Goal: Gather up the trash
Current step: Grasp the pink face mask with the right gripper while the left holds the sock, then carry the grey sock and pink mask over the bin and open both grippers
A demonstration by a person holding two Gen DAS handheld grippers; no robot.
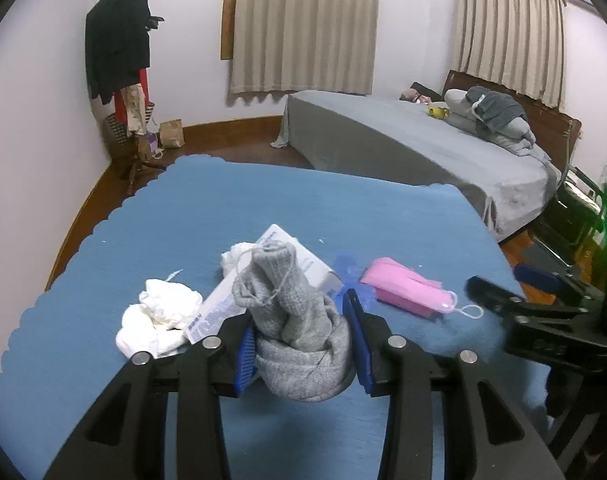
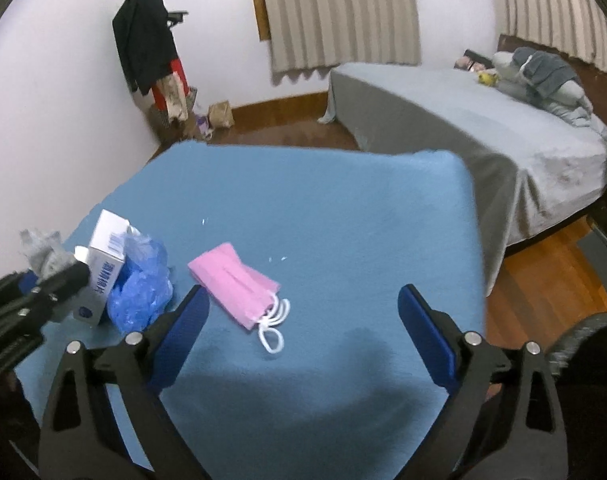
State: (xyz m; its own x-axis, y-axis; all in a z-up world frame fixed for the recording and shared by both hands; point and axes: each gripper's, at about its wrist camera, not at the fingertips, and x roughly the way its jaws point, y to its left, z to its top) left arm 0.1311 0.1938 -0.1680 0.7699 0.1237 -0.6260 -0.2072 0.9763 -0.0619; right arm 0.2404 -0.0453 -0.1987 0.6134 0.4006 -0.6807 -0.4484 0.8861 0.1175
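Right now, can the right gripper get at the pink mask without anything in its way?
Probably yes. The right gripper is open and the pink mask lies flat on the blue cloth just ahead, toward its left finger. Nothing lies between them; the blue plastic bag sits off to the left.

On the blue-clothed table (image 2: 343, 208), the white cardboard box (image 2: 105, 256) lies left, the crumpled blue plastic bag (image 2: 141, 284) just right of it, the pink face mask (image 2: 235, 284) further right; crumpled white tissue (image 1: 155, 320) sits left of the box, seemingly touching.
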